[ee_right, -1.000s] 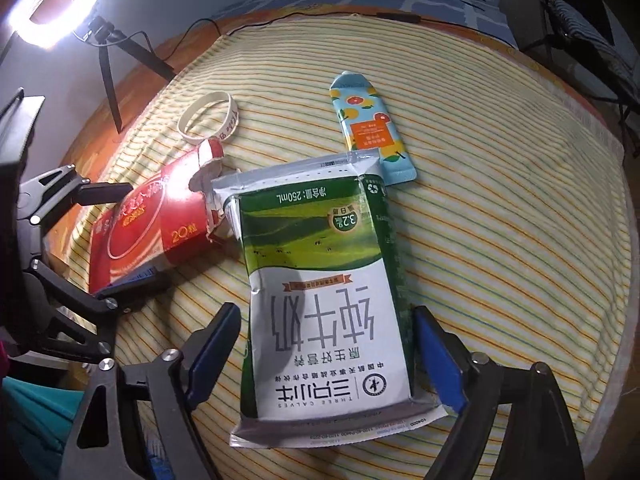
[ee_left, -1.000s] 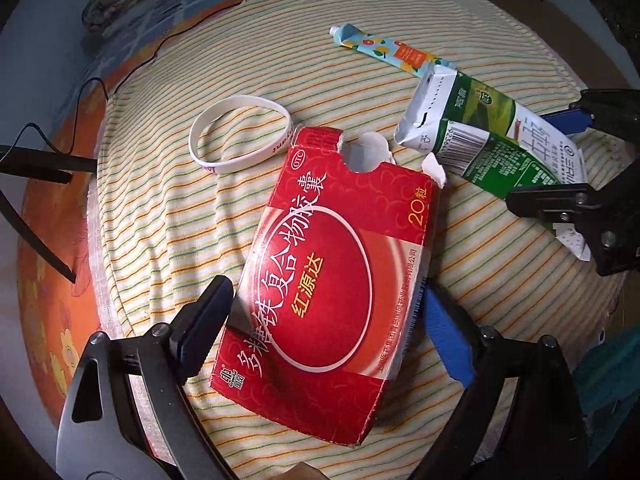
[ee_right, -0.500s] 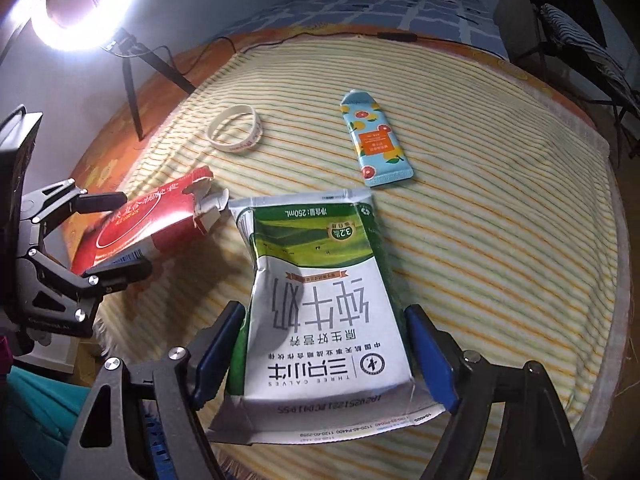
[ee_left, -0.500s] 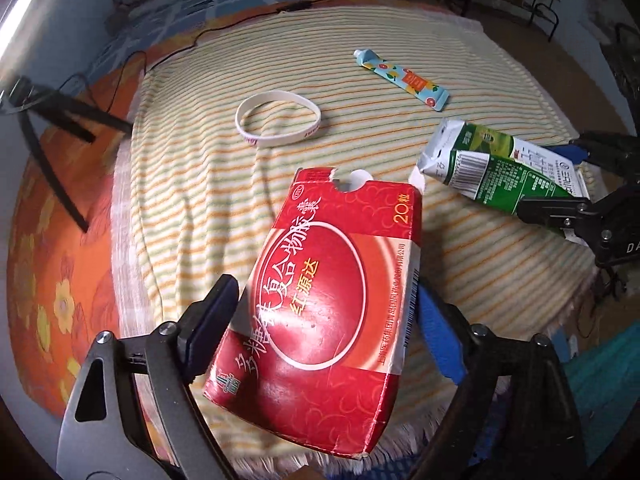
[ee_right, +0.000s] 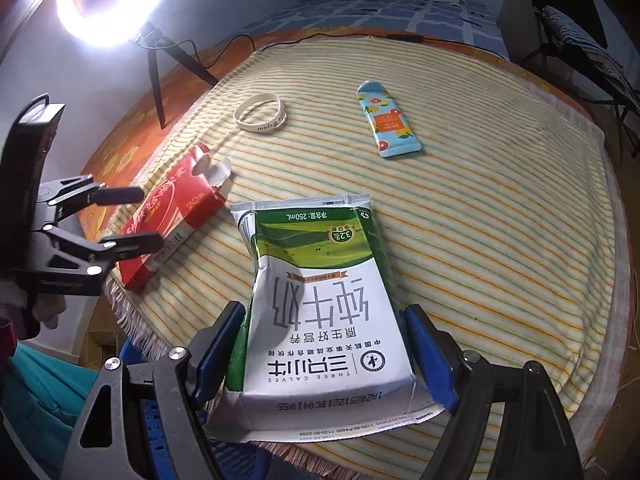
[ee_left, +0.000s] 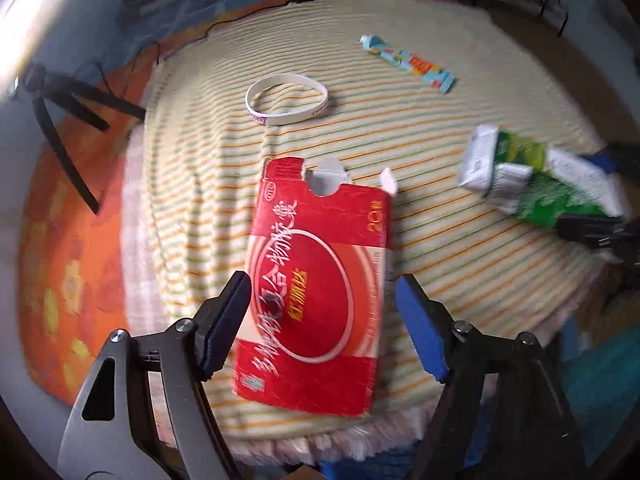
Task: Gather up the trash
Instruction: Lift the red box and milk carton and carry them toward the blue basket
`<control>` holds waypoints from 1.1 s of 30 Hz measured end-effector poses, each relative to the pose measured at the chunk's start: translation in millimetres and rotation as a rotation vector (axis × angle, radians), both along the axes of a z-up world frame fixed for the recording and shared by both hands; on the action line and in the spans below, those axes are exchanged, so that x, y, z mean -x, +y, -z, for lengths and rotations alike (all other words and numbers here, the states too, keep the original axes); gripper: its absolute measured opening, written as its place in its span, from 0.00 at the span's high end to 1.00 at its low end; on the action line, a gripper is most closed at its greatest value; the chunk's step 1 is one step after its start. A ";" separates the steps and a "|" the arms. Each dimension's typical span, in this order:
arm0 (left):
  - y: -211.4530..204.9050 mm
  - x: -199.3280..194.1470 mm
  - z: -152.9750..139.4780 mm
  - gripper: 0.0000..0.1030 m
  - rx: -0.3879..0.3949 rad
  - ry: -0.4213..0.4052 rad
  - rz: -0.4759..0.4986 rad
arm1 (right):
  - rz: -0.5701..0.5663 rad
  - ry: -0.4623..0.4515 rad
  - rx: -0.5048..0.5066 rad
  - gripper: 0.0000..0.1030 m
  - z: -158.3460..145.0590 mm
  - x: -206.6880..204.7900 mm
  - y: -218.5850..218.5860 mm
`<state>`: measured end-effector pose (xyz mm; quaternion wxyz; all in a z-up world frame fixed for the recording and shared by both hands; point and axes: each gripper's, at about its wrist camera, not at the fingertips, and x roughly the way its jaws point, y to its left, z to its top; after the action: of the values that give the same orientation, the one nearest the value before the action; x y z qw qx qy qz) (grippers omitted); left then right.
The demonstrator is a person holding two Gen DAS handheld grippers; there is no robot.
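My left gripper is shut on a flattened red medicine box and holds it above the near edge of the striped blanket. My right gripper is shut on a crumpled green and white milk carton, lifted off the blanket. The red box also shows in the right wrist view, and the milk carton shows in the left wrist view.
A white wristband and a light blue tube with fruit print lie on the blanket further back. A ring light on a tripod stands at the far left. A blue crate sits below the near edge.
Both grippers have lifted and pulled back toward the near edge, carrying the red box and the milk carton off the blanket.
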<state>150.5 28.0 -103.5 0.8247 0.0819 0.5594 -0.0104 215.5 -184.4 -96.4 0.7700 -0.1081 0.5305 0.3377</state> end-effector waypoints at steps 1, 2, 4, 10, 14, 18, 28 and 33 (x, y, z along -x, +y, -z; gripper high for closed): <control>-2.6 -2.3 2.1 0.25 -0.029 0.000 0.005 | -0.002 0.002 -0.002 0.20 -0.4 0.4 -0.3; -3.8 -4.7 4.5 0.18 -0.046 0.007 0.005 | -0.005 0.002 -0.004 0.20 -0.7 0.6 -0.3; -5.1 -11.1 11.0 0.10 -0.078 0.022 0.005 | -0.008 0.003 -0.006 0.20 -0.3 0.5 -0.3; 14.8 -32.4 30.1 0.05 -0.015 0.103 -0.083 | -0.018 0.010 -0.011 0.20 1.6 -0.8 1.1; 31.9 -40.0 29.8 0.11 0.083 0.106 -0.131 | -0.031 0.015 -0.003 0.20 5.7 -1.1 3.5; 37.8 -38.6 23.9 0.15 0.103 0.086 -0.141 | -0.052 0.019 0.047 0.19 17.4 -2.3 11.0; 15.5 -16.2 3.2 0.15 0.090 0.032 -0.090 | -0.029 0.013 0.073 0.25 28.2 -15.9 26.2; -2.9 1.8 -16.1 0.15 0.086 -0.010 -0.057 | -0.021 -0.002 0.039 0.25 16.9 -10.0 25.7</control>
<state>148.7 25.1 -87.5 0.8303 0.0305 0.5564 -0.0102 225.5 -158.7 -113.4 0.7647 -0.1289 0.5350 0.3353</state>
